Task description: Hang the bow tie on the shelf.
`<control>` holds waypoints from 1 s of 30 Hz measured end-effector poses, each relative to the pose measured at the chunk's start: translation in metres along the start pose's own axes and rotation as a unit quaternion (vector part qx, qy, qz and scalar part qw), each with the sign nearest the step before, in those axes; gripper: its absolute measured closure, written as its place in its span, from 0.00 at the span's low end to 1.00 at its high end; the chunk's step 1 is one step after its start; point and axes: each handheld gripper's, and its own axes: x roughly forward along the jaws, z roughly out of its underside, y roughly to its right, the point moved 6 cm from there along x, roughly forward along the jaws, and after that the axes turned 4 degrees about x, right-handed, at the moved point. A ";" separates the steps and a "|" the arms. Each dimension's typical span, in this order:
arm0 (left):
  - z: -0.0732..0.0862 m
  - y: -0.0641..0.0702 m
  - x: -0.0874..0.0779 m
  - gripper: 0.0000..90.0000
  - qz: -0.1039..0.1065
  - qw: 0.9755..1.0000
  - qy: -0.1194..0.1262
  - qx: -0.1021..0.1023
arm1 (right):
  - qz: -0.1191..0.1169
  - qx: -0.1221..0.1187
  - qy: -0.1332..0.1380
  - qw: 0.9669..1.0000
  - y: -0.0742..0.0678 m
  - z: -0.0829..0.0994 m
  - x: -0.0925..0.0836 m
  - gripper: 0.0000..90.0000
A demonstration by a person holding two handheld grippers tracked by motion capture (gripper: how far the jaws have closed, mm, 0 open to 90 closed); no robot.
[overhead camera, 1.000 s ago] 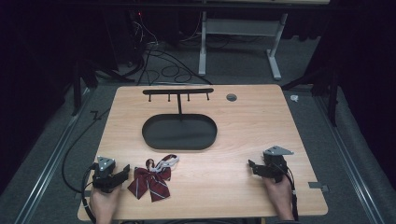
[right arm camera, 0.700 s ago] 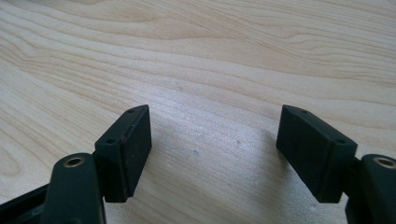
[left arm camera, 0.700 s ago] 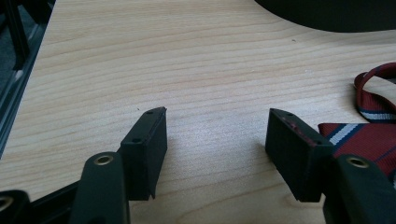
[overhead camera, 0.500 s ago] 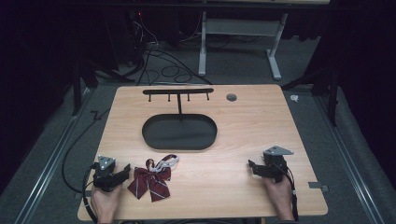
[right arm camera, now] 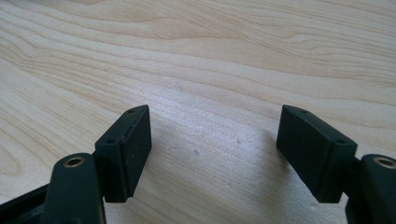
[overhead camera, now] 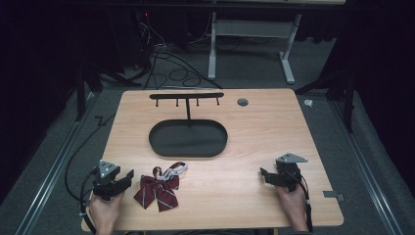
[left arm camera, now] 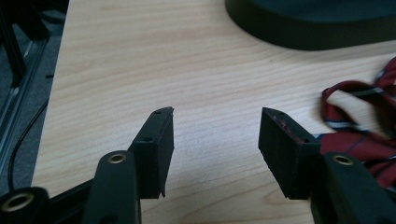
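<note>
Looking down from the high view, the left gripper (overhead camera: pixel 128 175) rests near the table's (overhead camera: pixel 264 127) front left corner, just beside the bow tie (overhead camera: pixel 157 190), which lies in front of the black tray (overhead camera: pixel 188 138). The right gripper (overhead camera: pixel 265 175) sits well apart at the front right. In the left gripper view, its jaws have just been closing but stand apart over bare wood, the bow tie (left arm camera: pixel 359 140) beside the right jaw. In the right gripper view, the jaws gape wide and hold nothing.
</note>
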 end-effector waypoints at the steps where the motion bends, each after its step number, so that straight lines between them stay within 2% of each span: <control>1: -0.002 0.002 -0.002 0.51 0.002 1.000 0.003 0.004 | 0.000 0.000 0.000 1.000 0.000 0.000 0.000 0.31; 3: -0.004 0.004 -0.004 0.51 0.006 1.000 0.006 0.007 | 0.000 0.001 0.000 1.000 0.000 0.000 0.000 0.31; 4: -0.007 0.010 -0.006 0.51 0.015 1.000 0.010 0.011 | 0.000 0.001 0.000 1.000 0.000 0.000 0.000 0.31; 11: -0.016 0.036 -0.008 0.52 0.046 0.998 0.013 0.043 | 0.000 0.001 0.000 1.000 0.000 0.000 0.000 0.31; 20: -0.021 0.070 -0.009 0.52 0.094 0.993 0.007 0.078 | 0.000 0.001 0.001 1.000 0.000 0.000 0.000 0.31; 30: -0.021 0.093 0.001 0.54 0.114 0.987 -0.017 0.111 | -0.001 0.002 0.000 1.000 0.000 0.000 0.000 0.31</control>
